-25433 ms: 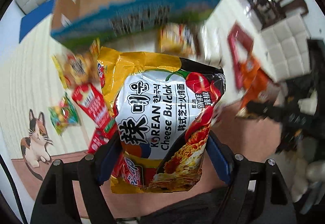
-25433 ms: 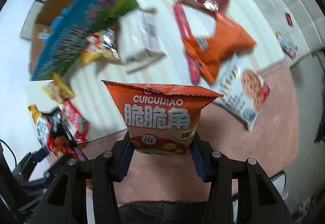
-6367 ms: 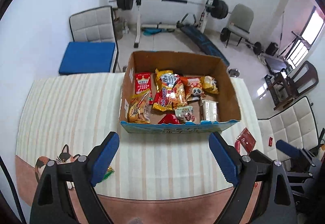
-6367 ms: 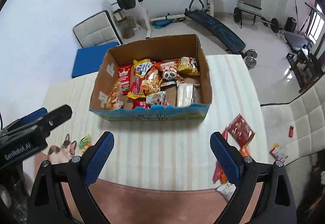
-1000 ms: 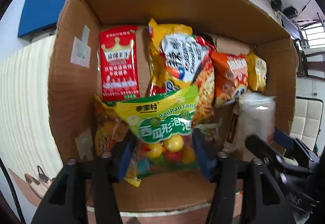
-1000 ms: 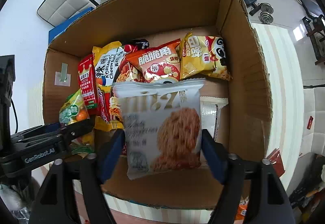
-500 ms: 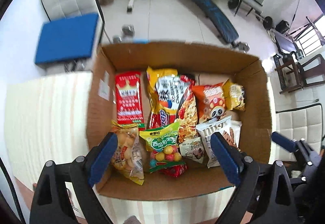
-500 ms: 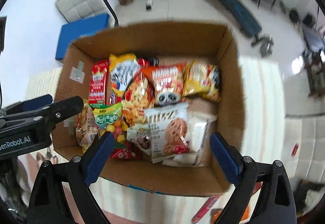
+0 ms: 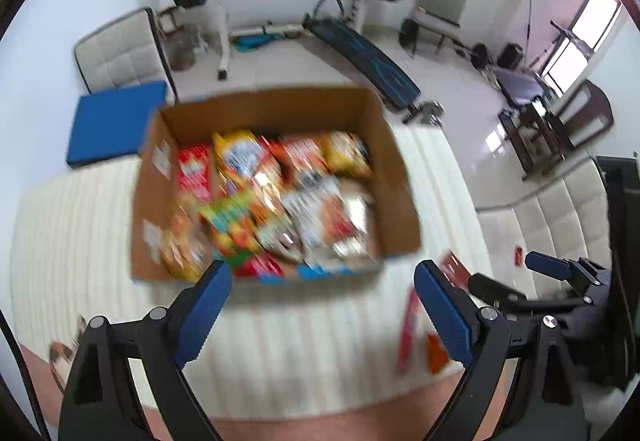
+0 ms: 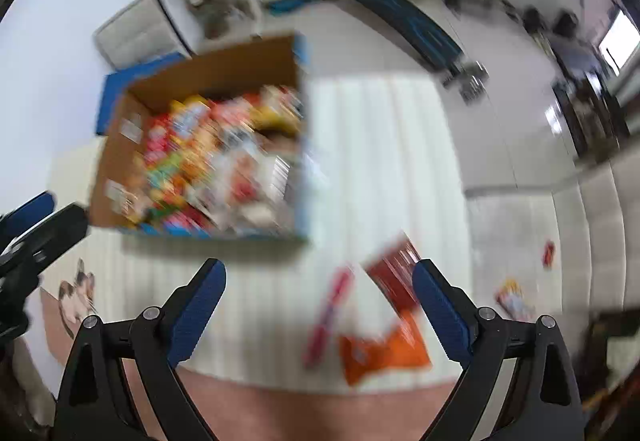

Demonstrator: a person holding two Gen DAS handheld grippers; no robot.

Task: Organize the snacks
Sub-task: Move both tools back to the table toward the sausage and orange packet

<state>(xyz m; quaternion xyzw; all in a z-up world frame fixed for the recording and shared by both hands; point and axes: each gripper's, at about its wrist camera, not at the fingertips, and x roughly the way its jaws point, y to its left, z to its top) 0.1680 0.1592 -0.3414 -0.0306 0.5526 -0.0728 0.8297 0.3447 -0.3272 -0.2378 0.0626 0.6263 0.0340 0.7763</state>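
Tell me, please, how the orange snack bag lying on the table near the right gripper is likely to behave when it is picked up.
The orange snack bag looks crumpled and flat, so it will probably flop and feel light. Its film may be slippery, though blur hides detail.

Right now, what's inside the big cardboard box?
The cardboard box is packed with snack packets: red, yellow, orange, green and white ones, overlapping. The picture is blurry, so names can't be read. The box floor and anything beneath the top packets are covered.
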